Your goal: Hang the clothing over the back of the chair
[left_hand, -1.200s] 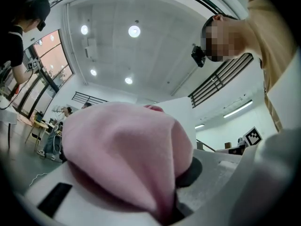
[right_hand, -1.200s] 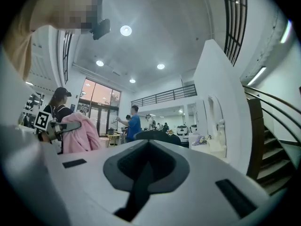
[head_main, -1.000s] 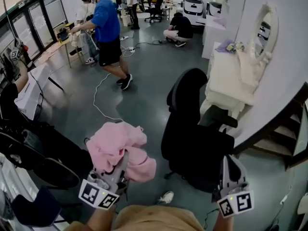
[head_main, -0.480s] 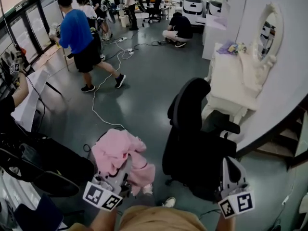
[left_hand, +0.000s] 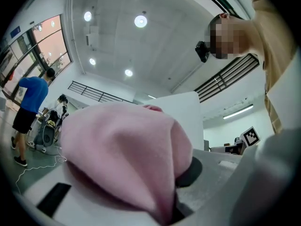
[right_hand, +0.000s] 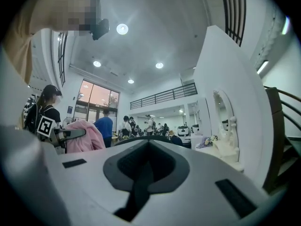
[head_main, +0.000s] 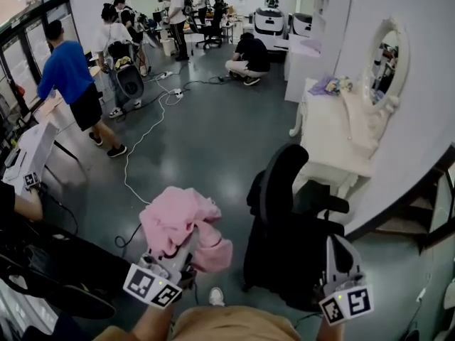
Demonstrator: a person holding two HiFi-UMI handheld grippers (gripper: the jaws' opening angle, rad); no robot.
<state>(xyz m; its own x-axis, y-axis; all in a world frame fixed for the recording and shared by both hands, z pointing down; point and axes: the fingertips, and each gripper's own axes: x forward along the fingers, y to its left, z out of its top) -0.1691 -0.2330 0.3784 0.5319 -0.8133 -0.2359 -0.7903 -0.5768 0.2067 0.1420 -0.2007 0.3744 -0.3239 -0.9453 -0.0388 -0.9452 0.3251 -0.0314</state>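
My left gripper (head_main: 188, 241) was clamped on the pink clothing (head_main: 176, 217), bunched just left of the black chair (head_main: 279, 190), apart from it. My right gripper (head_main: 337, 246) was closed, empty, at the chair's right side.

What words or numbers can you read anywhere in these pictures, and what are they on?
No words or numbers can be read.
The left gripper and the right gripper carry black-and-white square markers: patterns only, no letters.
The small blue sign at the upper left of the left gripper view: too small to read.
The pink clothing: no print shows.
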